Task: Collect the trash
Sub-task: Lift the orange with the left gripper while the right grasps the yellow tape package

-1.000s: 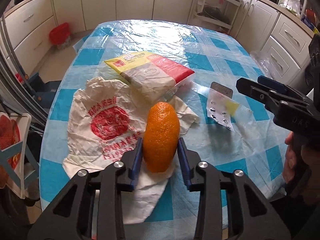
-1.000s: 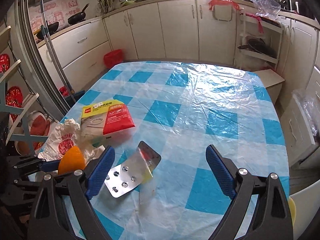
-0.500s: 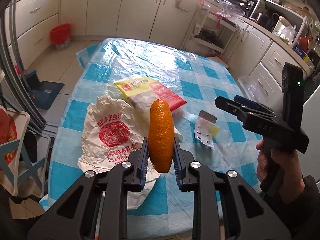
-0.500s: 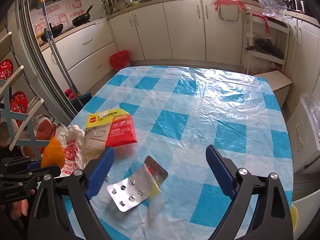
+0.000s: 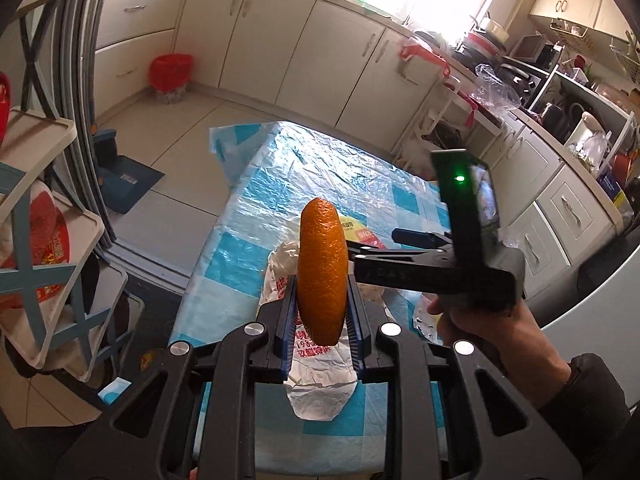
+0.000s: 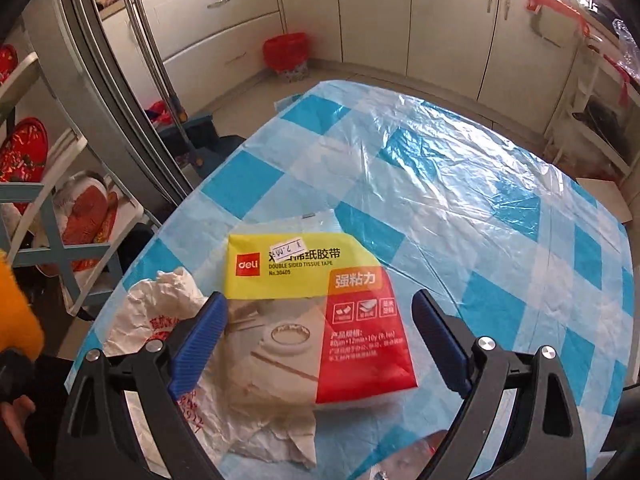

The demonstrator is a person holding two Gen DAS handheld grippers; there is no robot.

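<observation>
Left gripper (image 5: 322, 316): fingers clamped on orange peel (image 5: 322, 270), held upright at frame center, lifted clear of the counter (image 5: 256, 216). Right gripper (image 6: 320, 344): fingers wide apart, nothing between the pads, hovering over the yellow/red tape package (image 6: 320, 300) in lower center of right wrist view. Crumpled white wrapper (image 6: 160, 312) lies lower left, partly under the package. Red bin (image 6: 286, 56) on floor, upper center, well apart from counter.

Far checked tablecloth (image 6: 460, 184) lies bare; tape packet (image 6: 320, 304) crowds near edge
</observation>
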